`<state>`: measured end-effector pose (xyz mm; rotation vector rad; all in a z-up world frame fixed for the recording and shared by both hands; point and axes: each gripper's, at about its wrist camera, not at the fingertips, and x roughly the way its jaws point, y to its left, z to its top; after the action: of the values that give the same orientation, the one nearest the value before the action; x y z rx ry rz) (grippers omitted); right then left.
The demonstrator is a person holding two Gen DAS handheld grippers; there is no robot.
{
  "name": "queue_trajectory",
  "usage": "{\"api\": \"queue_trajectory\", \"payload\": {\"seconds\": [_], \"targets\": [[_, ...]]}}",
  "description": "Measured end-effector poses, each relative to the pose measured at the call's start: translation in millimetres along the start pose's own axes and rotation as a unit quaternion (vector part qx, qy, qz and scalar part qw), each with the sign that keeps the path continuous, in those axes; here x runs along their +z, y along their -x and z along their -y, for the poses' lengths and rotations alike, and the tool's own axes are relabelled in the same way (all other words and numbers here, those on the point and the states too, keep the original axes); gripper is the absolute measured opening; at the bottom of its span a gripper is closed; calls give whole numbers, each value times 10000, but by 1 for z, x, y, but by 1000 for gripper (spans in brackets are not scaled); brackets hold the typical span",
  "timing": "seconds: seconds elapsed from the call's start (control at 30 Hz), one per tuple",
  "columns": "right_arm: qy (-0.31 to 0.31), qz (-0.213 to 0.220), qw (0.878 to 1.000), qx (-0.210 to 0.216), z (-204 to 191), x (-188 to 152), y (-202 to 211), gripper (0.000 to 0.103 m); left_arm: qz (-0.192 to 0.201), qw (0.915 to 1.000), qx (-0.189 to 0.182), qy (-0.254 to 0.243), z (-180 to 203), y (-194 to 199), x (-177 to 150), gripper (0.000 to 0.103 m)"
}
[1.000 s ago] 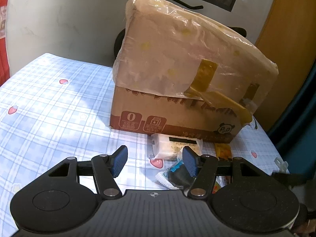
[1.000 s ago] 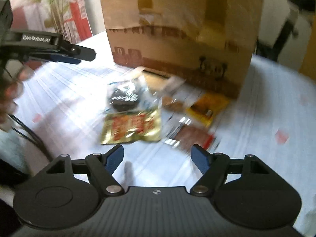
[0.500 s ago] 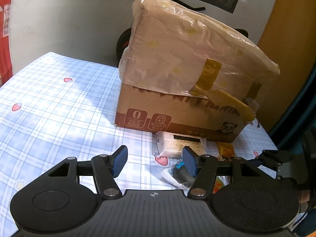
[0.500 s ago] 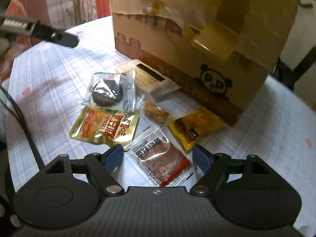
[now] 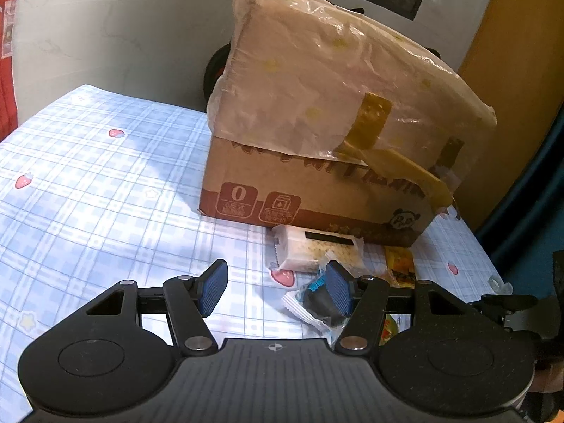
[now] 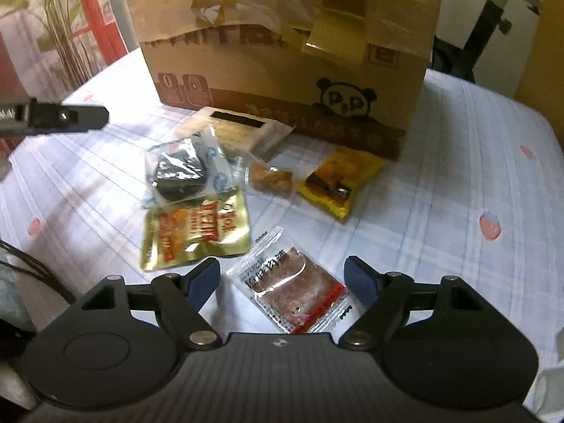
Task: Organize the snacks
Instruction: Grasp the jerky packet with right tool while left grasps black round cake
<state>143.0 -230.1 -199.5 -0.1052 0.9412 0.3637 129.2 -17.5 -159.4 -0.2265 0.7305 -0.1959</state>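
Several snack packets lie on the cloth in front of a cardboard box [image 6: 282, 53]. My right gripper [image 6: 283, 280] hovers over a clear packet of brown meat snack [image 6: 296, 289]; its jaws are closing, the packet lies between them and the pads stand clear of it. Beyond are a gold packet [image 6: 195, 236], a dark cookie packet [image 6: 181, 174], a cracker packet [image 6: 243, 128], a small clear packet of nuggets [image 6: 271, 178] and a yellow packet [image 6: 338, 179]. My left gripper [image 5: 276, 285] is open and empty, with the dark cookie packet [image 5: 317, 299] just beside its right finger.
The box [image 5: 317, 141] is topped with a taped plastic cover and stands on a blue plaid cloth with strawberries [image 5: 105, 194]. A finger of the left gripper [image 6: 53, 120] reaches in at the left of the right wrist view. A wall and an orange door stand behind.
The right gripper has come closer over the snacks and rolled a little; the meat snack packet now lies between its fingers. The left gripper has stayed put.
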Motion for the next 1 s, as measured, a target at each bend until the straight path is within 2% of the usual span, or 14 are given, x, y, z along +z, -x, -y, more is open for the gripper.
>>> {"api": "queue_trajectory", "payload": {"seconds": [0.07, 0.13, 0.3, 0.37, 0.43, 0.63, 0.7, 0.87, 0.93, 1.0], "targets": [[10, 178, 9998, 132, 0, 0, 5, 79, 14, 10000, -9, -3, 0, 1, 0, 64], [285, 261, 9992, 104, -2, 0, 9, 79, 31, 10000, -4, 21, -1, 3, 0, 64], [1248, 78, 9920, 152, -4, -7, 11, 79, 60, 10000, 11, 75, -4, 6, 0, 63], [1707, -42, 9852, 149, -6, -13, 9, 76, 49, 10000, 13, 78, -5, 7, 0, 63], [1845, 41, 9825, 260, -4, -16, 11, 71, 36, 10000, 13, 86, -4, 7, -1, 63], [1364, 240, 9894, 435, 2, -11, 4, 52, 32, 10000, -14, 32, -3, 8, -1, 63], [1166, 365, 9919, 345, 3, -8, 1, 50, 31, 10000, 2, 31, -3, 8, -1, 63], [65, 645, 9978, 147, 9, -4, -2, 49, 1, 10000, 34, 34, -4, 7, -2, 63], [-54, 759, 9971, 23, 6, -6, -2, 49, -21, 10000, 26, 2, -3, 6, -3, 63], [171, 861, 9960, -159, -1, -11, -3, 50, -48, 10000, 18, -33, -3, 5, -4, 63]]}}
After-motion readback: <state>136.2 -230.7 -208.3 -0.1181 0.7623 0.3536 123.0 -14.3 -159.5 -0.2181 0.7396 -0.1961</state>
